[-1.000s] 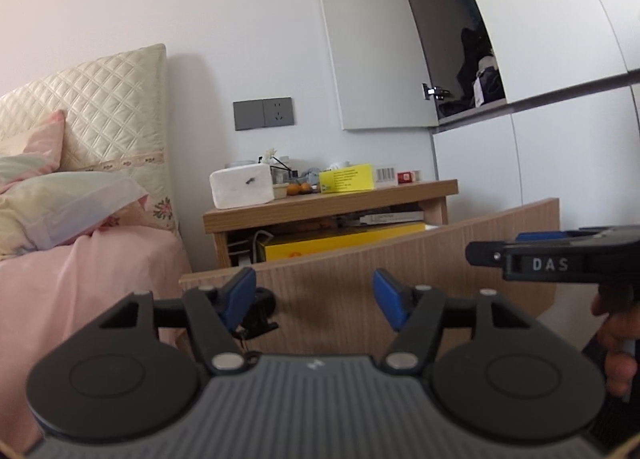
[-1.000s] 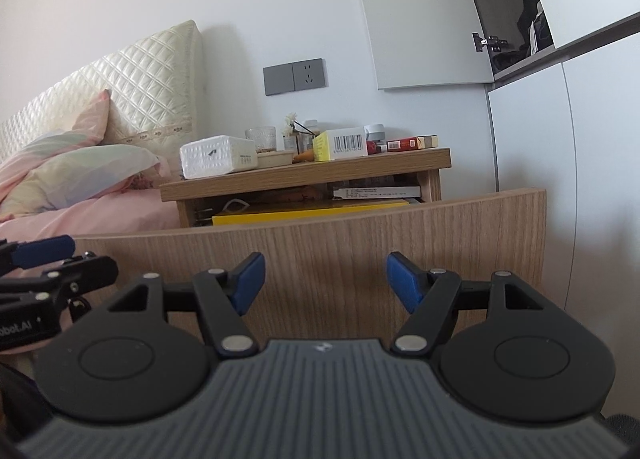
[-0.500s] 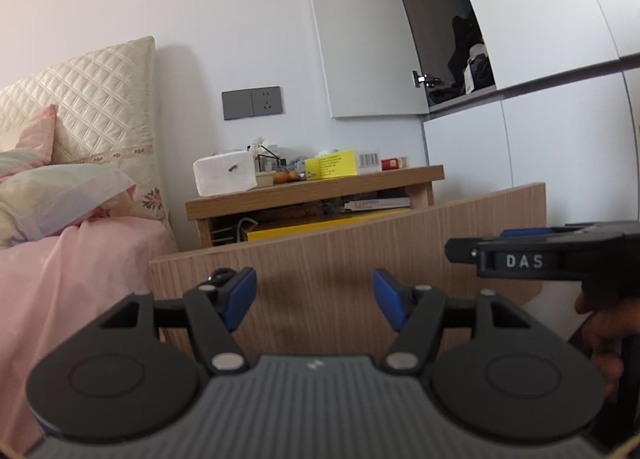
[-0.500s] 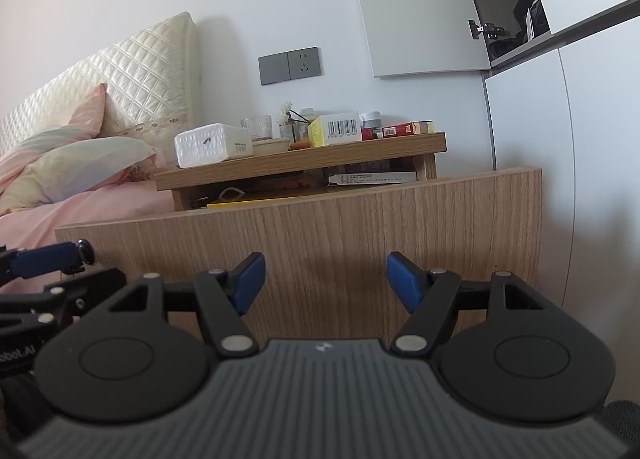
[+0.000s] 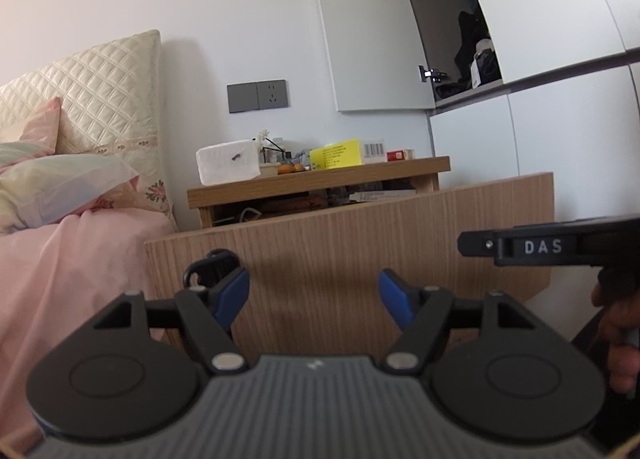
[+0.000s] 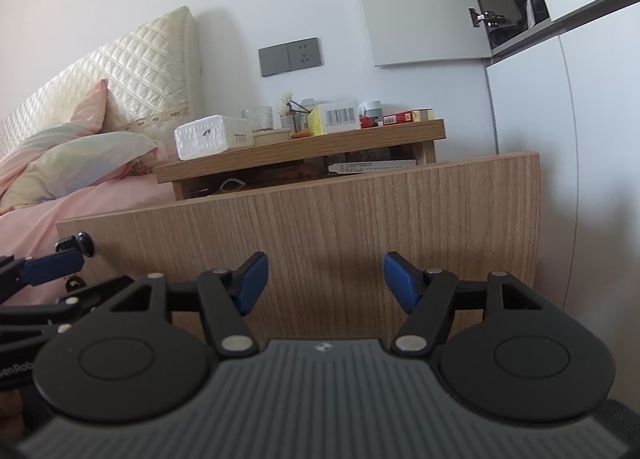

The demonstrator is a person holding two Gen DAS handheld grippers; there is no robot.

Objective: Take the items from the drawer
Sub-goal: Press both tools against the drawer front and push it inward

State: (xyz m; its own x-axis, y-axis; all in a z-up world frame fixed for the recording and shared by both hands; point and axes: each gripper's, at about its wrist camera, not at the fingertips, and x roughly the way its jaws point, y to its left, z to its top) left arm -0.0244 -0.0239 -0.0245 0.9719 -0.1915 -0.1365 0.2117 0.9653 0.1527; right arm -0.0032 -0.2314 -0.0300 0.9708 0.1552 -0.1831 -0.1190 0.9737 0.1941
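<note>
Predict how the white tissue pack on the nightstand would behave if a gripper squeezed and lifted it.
The white tissue pack looks soft-wrapped, so it would probably dent. It seems light for its bulk. Lying broad and flat, it likely slides rather than tips.

Each gripper, left (image 5: 314,295) and right (image 6: 324,283), has a grey ribbed body, two black round discs, black linkage arms with silver screws, and blue pads (image 5: 232,293) on the jaws. The right one's black side, seen from the left wrist, reads "DAS" in white
</note>
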